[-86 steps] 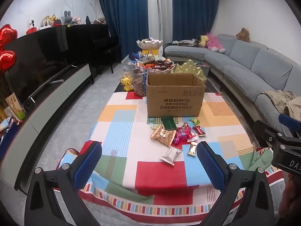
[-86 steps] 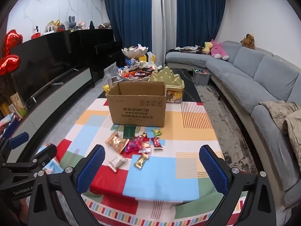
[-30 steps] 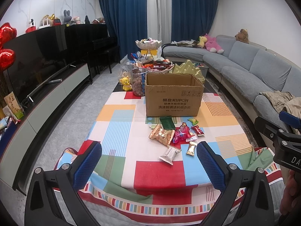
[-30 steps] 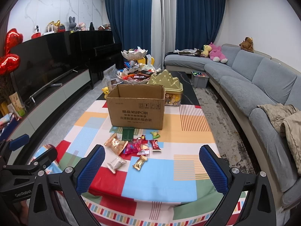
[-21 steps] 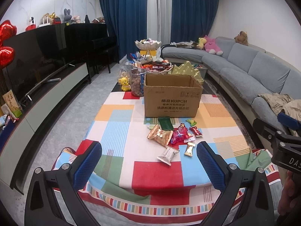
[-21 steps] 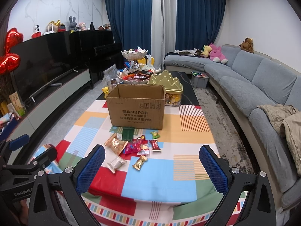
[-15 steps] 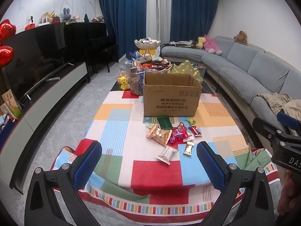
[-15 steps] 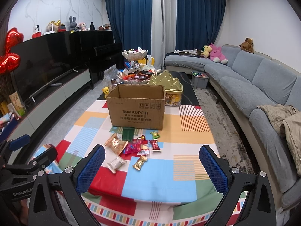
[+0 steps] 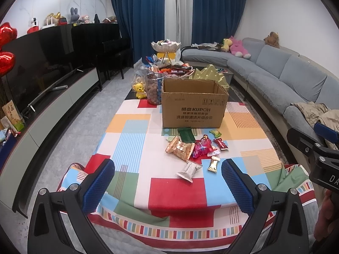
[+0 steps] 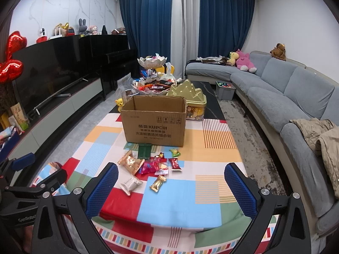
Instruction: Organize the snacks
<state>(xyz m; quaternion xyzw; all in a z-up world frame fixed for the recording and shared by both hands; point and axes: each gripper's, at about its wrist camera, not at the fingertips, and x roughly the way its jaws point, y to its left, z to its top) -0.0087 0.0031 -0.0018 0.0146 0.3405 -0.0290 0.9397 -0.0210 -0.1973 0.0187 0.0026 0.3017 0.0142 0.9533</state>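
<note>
Evidently nothing is picked yet: the left gripper [image 9: 167, 182] hangs wide and empty off the surface's [image 9: 175, 190] near edge, likely lining up. At its 12 o'clock the snacks [image 9: 191, 148], crinkly foil packets, lie loose before the open box [image 9: 193, 105]. Rightward, the right gripper [image 10: 170, 185] is equally wide, empty.

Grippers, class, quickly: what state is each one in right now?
Left gripper: open, holding nothing.
Right gripper: open, holding nothing.
</note>
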